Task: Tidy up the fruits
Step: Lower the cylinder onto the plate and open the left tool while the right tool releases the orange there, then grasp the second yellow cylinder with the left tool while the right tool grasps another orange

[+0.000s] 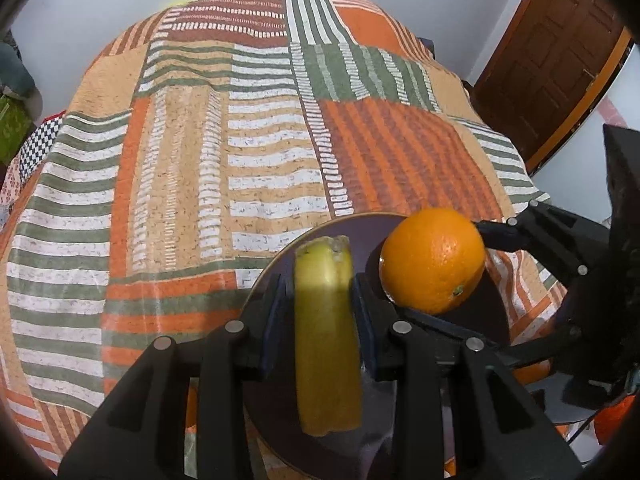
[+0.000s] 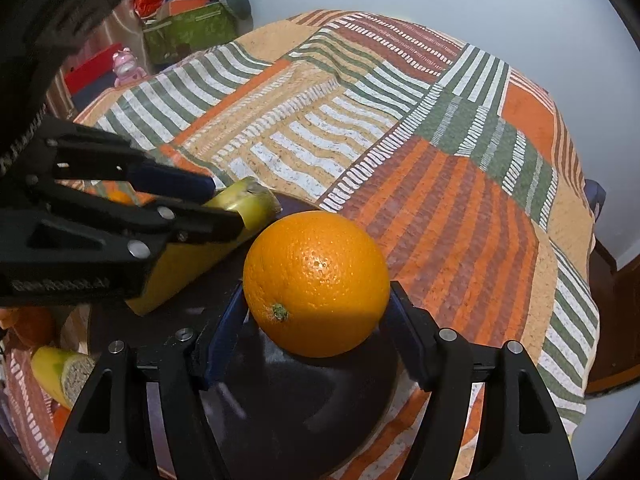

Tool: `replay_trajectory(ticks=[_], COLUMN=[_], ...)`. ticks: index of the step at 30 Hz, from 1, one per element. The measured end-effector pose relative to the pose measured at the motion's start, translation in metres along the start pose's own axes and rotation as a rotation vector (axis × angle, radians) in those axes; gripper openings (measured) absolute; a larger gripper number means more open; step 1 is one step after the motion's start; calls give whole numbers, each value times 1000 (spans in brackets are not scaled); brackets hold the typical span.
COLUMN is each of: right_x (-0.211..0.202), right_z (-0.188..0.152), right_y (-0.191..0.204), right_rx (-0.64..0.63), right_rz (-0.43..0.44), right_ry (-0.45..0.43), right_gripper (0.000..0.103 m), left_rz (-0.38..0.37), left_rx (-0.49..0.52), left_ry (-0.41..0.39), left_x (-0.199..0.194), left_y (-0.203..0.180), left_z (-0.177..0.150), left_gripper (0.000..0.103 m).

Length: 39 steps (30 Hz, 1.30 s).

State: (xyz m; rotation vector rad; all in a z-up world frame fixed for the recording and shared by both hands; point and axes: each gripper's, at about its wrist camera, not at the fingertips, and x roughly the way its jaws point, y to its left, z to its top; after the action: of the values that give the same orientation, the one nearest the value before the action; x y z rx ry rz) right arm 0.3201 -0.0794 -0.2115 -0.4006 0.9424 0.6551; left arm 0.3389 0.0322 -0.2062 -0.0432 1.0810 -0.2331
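A yellow banana piece (image 1: 326, 340) with cut ends stands between the blue pads of my left gripper (image 1: 320, 292), which is shut on it over a dark round plate (image 1: 376, 236). Just to its right, an orange (image 1: 432, 260) is gripped by my right gripper (image 1: 468, 280). In the right wrist view the orange (image 2: 316, 280) sits between the fingers of my right gripper (image 2: 316, 300), stem end towards the camera, above the plate (image 2: 300, 400). There my left gripper (image 2: 228, 206) comes in from the left with the banana piece (image 2: 192, 264).
A second banana piece (image 2: 56, 372) and another orange (image 2: 32, 328) lie on the cloth left of the plate. The striped patchwork tablecloth (image 1: 240, 140) stretches far beyond the plate. A wooden door (image 1: 540, 60) and a green box (image 2: 188, 32) stand past the table's edges.
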Motion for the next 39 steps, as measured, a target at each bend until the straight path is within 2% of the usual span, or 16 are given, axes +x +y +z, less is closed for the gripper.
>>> replay_trajectory(ticks=[4, 7, 14, 20, 23, 26, 28, 30, 39], right_x=[-10, -23, -59, -96, -112, -123, -127, -128, -113], right_z=[0, -1, -12, -27, -38, -51, -59, -68, -105], right_y=[-1, 0, 1, 4, 6, 10, 12, 14, 21], right_rx=[16, 28, 76, 133, 167, 189, 199, 209, 281], right_rz=[24, 19, -3, -33, -49, -59, -67, -73, -38], right_ry=[-17, -51, -112, -183, -210, -223, -227, -218, -151], right_gripper=[67, 73, 73, 73, 74, 77, 82, 82, 82], left_rz=[13, 20, 48, 82, 85, 93, 100, 102, 76], left_rx=[-3, -13, -10, 10, 17, 22, 23, 23, -34], left_ry=[-19, -46, -126, -216, -238, -257, -262, -255, -153], left_x=[-12, -26, -71, -113, -128, -140, -142, -142, -117], left_y=[0, -1, -10, -21, -27, -32, -35, -35, -27], left_z=[-2, -6, -22, -42, -54, -68, -78, -87, -122], left_gripper=[33, 33, 40, 56, 60, 70, 76, 78, 79])
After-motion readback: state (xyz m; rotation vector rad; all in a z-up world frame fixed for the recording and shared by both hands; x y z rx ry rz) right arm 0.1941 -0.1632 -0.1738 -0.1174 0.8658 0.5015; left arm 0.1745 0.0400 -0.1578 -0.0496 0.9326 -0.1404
